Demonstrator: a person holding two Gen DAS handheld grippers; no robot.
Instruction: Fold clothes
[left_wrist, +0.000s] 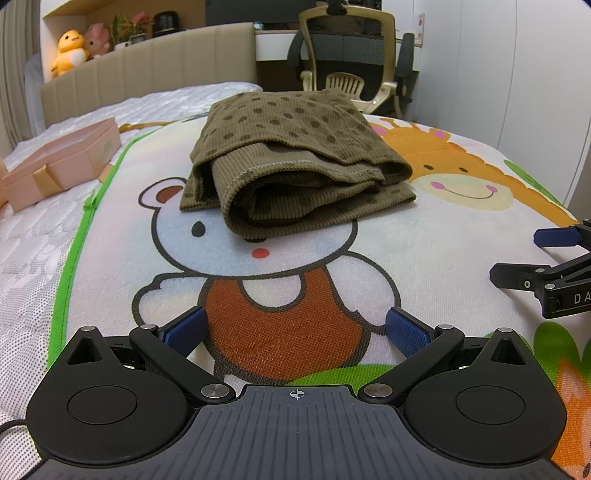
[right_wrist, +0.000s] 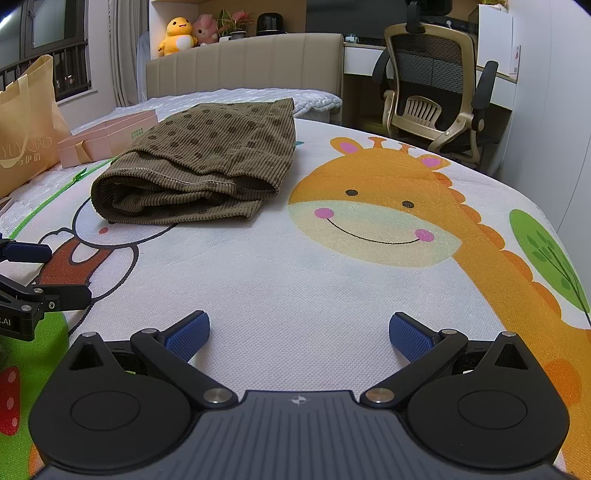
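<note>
A brown dotted corduroy garment (left_wrist: 295, 155) lies folded into a thick stack on the cartoon mat (left_wrist: 424, 240); it also shows in the right wrist view (right_wrist: 207, 162), ahead and to the left. My left gripper (left_wrist: 295, 328) is open and empty, low over the mat, well short of the garment. My right gripper (right_wrist: 299, 332) is open and empty over the mat beside the giraffe print. Each gripper shows at the edge of the other's view: the right gripper (left_wrist: 517, 254), and the left gripper (right_wrist: 66, 273).
A pink gift box (left_wrist: 62, 162) sits on the white mattress to the left of the mat. A paper bag (right_wrist: 26, 129) stands further left. An office chair (right_wrist: 436, 85) and a desk stand beyond the bed's far right. The headboard shelf holds plush toys (right_wrist: 181, 33).
</note>
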